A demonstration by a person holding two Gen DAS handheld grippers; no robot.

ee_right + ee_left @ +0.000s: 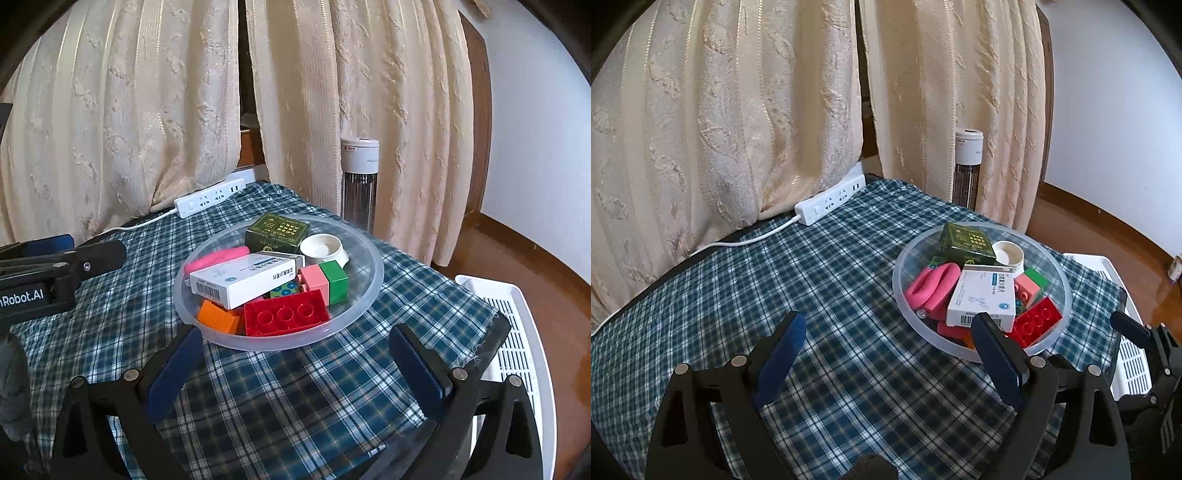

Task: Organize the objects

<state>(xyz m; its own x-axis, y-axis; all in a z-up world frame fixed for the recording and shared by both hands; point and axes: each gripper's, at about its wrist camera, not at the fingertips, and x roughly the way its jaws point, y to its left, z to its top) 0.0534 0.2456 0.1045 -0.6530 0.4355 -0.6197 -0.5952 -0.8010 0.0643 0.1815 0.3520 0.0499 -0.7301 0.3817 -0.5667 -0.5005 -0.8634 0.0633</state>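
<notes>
Right tongs point(295, 354), spread apart and empty, just before the clear bowl point(365, 295) on the plaid counter point(295, 398). Left tongs point(886, 347), likewise apart, with bowl ahead-right. Inside: red brick point(286, 317), white box point(240, 280), green box point(277, 230).

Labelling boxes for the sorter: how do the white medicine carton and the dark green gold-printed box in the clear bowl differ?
The white rectangular medicine carton is long and flat; the dark green gold-printed box is shorter and more cube-like. The white carton lies tilted across other items near the middle of the clear plastic bowl; the green box sits at the far side. The white carton shows a barcode; the green box shows a gold grid pattern. Both look like closed cardboard packages.
</notes>
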